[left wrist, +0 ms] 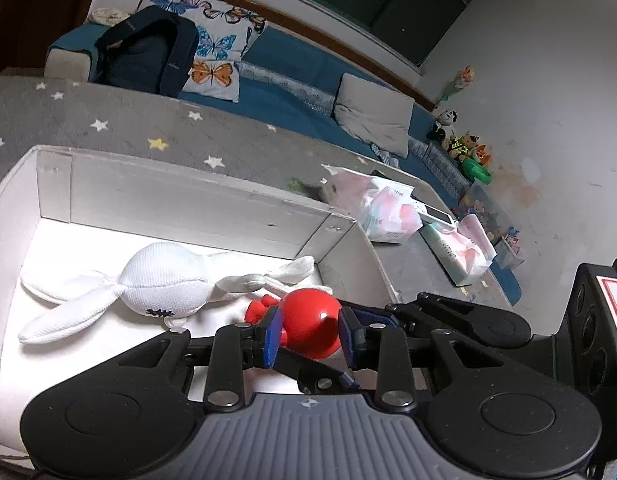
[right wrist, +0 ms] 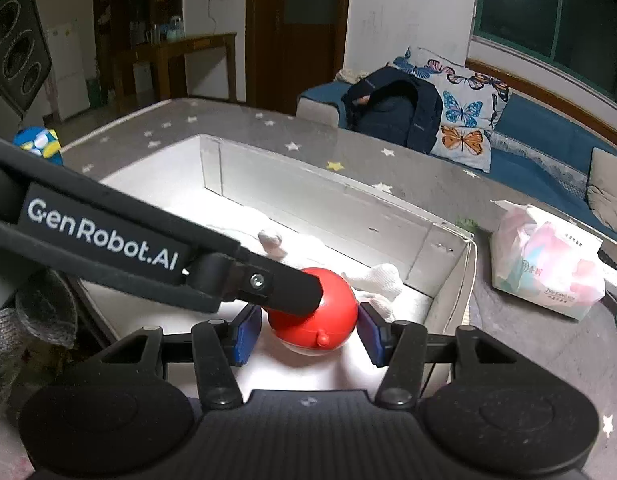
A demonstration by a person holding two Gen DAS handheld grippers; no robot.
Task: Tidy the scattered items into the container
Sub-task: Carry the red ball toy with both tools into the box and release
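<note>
**Red toy sits in the white box between two sets of blue pads**

The red toy (left wrist: 308, 322) is glossy and round-bodied, with a bright highlight on its dome and small knobbly red parts at one side. In the right wrist view it (right wrist: 332, 312) shows a white lower half and a small red nub at the seam. It lies inside the white box (left wrist: 188, 204), on the pale floor near the right-hand wall, just beside a white mesh plush (left wrist: 164, 280) with long floppy ears.

The left gripper (left wrist: 310, 334) has its jaws spread, one blue pad at each side of the toy; whether either pad touches it cannot be told. The right gripper (right wrist: 308, 334) is likewise spread wide, clear gaps showing between its pads and the toy. The box rests on a grey star-print cover (right wrist: 348, 148), with tissue packs (right wrist: 548, 264) beside it.
</note>
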